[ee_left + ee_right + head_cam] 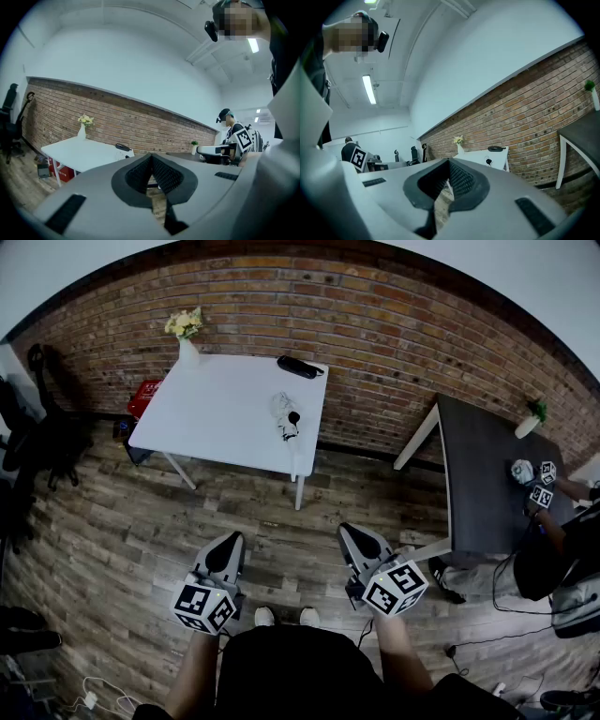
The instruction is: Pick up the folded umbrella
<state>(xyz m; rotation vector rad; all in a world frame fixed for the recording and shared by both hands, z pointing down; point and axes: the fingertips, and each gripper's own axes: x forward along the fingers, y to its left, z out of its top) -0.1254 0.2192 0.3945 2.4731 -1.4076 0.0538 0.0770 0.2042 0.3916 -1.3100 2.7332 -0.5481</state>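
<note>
The folded umbrella (pixel 297 367), black and short, lies at the far right corner of the white table (pixel 216 418) across the room. It shows small in the left gripper view as a dark umbrella (pixel 123 147) on the table's far end, and as the same dark umbrella (pixel 497 149) in the right gripper view. My left gripper (pixel 226 548) and right gripper (pixel 355 540) hang side by side close to my body over the wooden floor, far short of the table. Both are shut with nothing in them: left gripper (pixel 151 161), right gripper (pixel 448 165).
A vase of yellow flowers (pixel 186 334) stands at the table's far left corner, and a small white and black object (pixel 286 415) lies near its right edge. A red crate (pixel 145 395) sits behind the table. A dark table (pixel 487 484) and another person (pixel 548 549) are at the right.
</note>
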